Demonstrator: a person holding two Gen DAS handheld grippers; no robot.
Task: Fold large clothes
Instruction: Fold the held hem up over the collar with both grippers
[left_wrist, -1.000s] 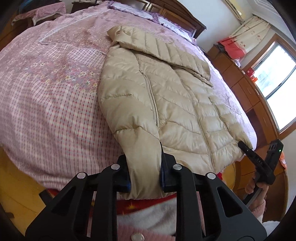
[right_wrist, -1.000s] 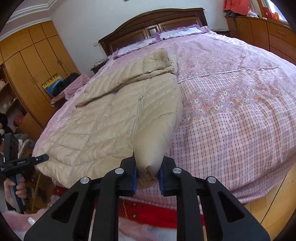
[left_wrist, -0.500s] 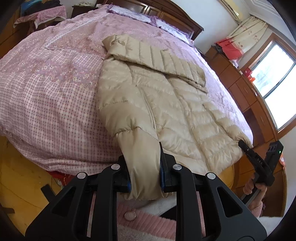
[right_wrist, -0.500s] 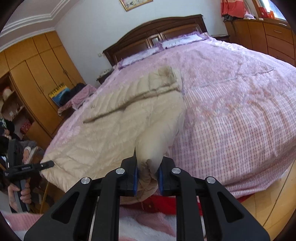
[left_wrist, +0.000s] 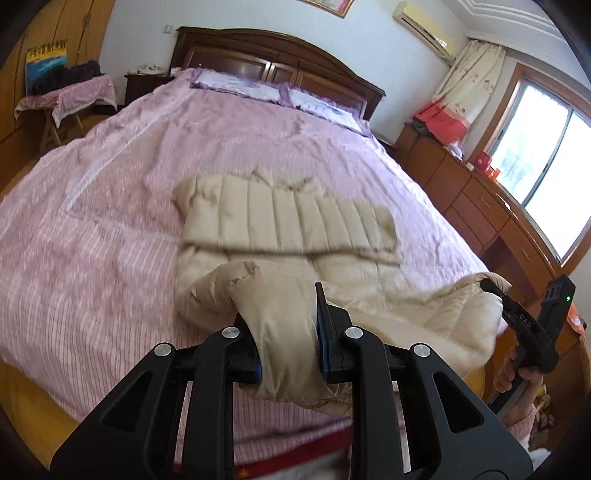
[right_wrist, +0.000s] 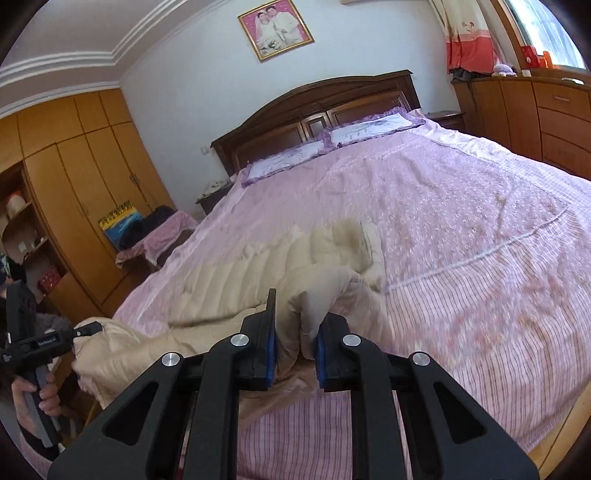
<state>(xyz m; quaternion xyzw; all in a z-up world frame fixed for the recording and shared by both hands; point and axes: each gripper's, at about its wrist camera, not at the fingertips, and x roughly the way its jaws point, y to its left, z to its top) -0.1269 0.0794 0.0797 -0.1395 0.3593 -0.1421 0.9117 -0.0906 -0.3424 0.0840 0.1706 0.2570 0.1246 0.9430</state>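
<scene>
My jaws are black with blue pads. The puffer jacket (left_wrist: 295, 225) is beige. The bedspread (left_wrist: 110, 236) is pink, checked and flowered. The headboard (right_wrist: 317, 107) is dark brown, the pillows (right_wrist: 369, 129) white, purple-edged.

Your down jacket (left_wrist: 288, 229) lies on the bed (left_wrist: 110, 206), its near hem raised off the quilt between your left gripper (left_wrist: 286, 332) and right gripper (right_wrist: 295, 332). Pillows (right_wrist: 332, 142) sit beyond it, against the headboard (right_wrist: 314, 99).

one beige jacket (left_wrist: 291, 225) – two pillows (left_wrist: 236, 82) – one bed (left_wrist: 110, 192) – two grippers (left_wrist: 288, 341), one framed picture (right_wrist: 275, 27).
</scene>
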